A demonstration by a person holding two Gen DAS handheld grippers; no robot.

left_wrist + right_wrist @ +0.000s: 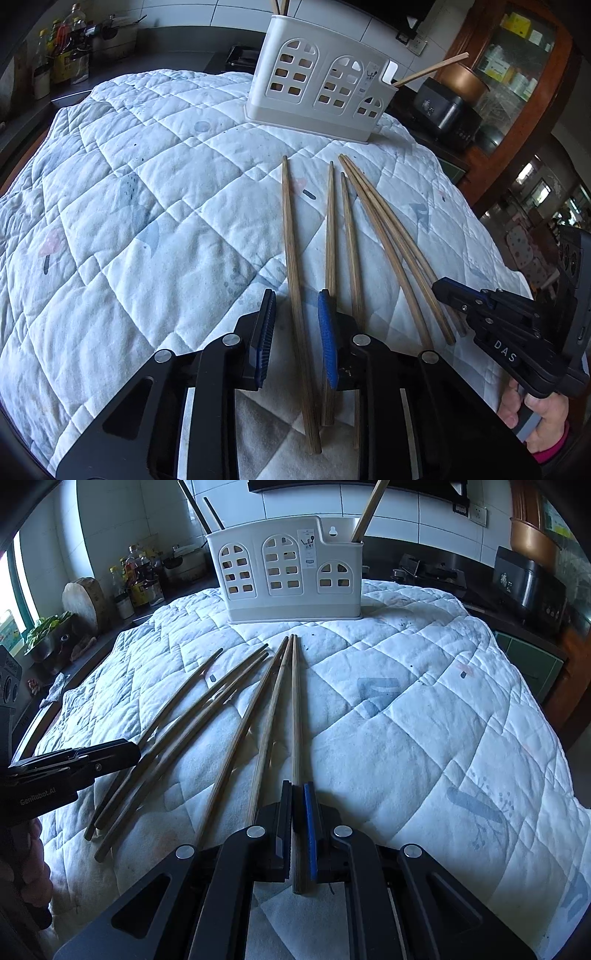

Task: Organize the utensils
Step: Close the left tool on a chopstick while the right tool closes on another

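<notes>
Several wooden chopsticks (373, 221) lie side by side on the quilted cloth, pointing at a white utensil holder (317, 85) at the back; it holds a few chopsticks. My left gripper (297, 306) is open, its fingers straddling the leftmost chopstick (291, 258) near its thick end. My right gripper (298, 794) is shut on the rightmost chopstick (295, 701), which still lies along the cloth. The holder also shows in the right wrist view (284, 572). The right gripper also shows in the left wrist view (448, 291), at the right.
The white and blue quilt (147, 206) covers the table. Bottles and jars (136, 579) stand on the counter at the back left. A dark appliance (528, 587) sits at the back right. A wooden cabinet (517, 74) stands at the right.
</notes>
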